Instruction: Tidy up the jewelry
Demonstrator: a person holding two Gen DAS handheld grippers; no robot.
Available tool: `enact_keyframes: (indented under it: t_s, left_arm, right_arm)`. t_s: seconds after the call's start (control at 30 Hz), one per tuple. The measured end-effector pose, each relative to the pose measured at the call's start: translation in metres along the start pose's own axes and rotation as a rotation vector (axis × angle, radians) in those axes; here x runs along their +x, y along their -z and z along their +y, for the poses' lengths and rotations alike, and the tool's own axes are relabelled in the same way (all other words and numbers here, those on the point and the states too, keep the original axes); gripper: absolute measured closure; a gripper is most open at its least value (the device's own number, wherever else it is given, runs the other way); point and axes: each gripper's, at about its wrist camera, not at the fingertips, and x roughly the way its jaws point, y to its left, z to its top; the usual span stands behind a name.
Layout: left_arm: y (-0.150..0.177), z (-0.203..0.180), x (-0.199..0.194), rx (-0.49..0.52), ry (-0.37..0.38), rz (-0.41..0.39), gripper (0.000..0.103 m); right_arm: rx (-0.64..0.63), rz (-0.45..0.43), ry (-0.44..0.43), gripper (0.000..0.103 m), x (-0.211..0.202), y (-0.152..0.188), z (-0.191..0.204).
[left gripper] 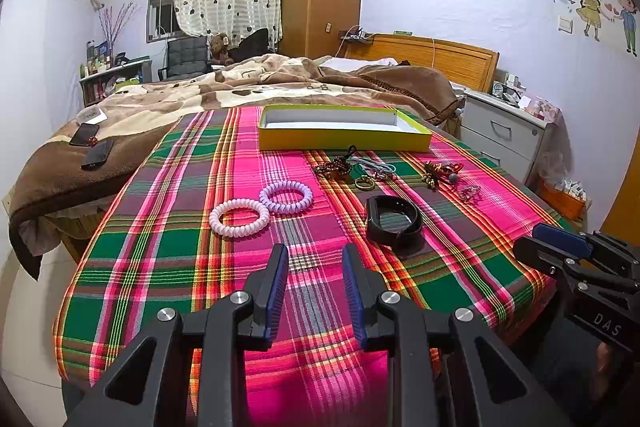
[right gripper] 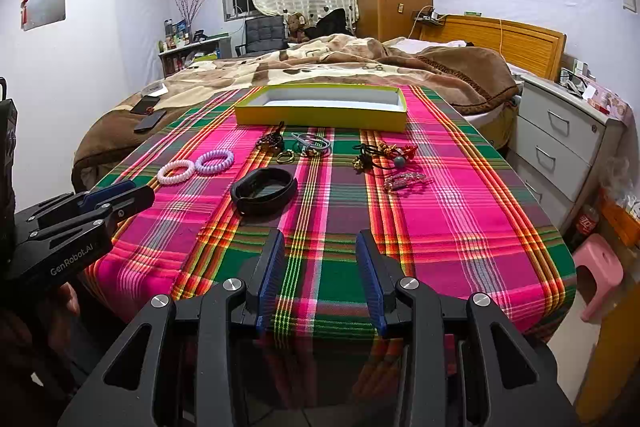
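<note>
So both tongs hang parted and empty over the near edge of the plaid cloth [left gripper: 168, 251]: left gripper [left gripper: 315, 263] with "GenRobot.AI" readable on its body, right gripper [right gripper: 320, 251] with "DAS" on its side. Black band [right gripper: 264, 189] lies mid-surface; pink coil tie [left gripper: 239, 217] and lilac coil tie [left gripper: 285, 197] touch toward the left edge. Beaded jewelry pile [right gripper: 380, 153] sits before the empty yellow box [left gripper: 344, 141] at the far edge.
</note>
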Motion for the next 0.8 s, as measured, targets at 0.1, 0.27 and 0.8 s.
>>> enact_keyframes:
  t_s: [0.1,0.27,0.8]
  left_arm:
    - [0.0,-0.001,0.0,0.0,0.001,0.0,0.076]
    - [0.001,-0.002,0.001,0.004,0.006,0.0,0.076]
    - [-0.017,0.026,0.028,-0.027,-0.056,0.043,0.076]
  right_arm:
    - [-0.001,-0.001,0.0,0.065,-0.002,-0.001,0.0]
    - [0.0,0.0,0.0,0.065,-0.003,-0.002,-0.001]
    - [-0.003,0.026,-0.03,0.065,0.019,-0.021,0.002]
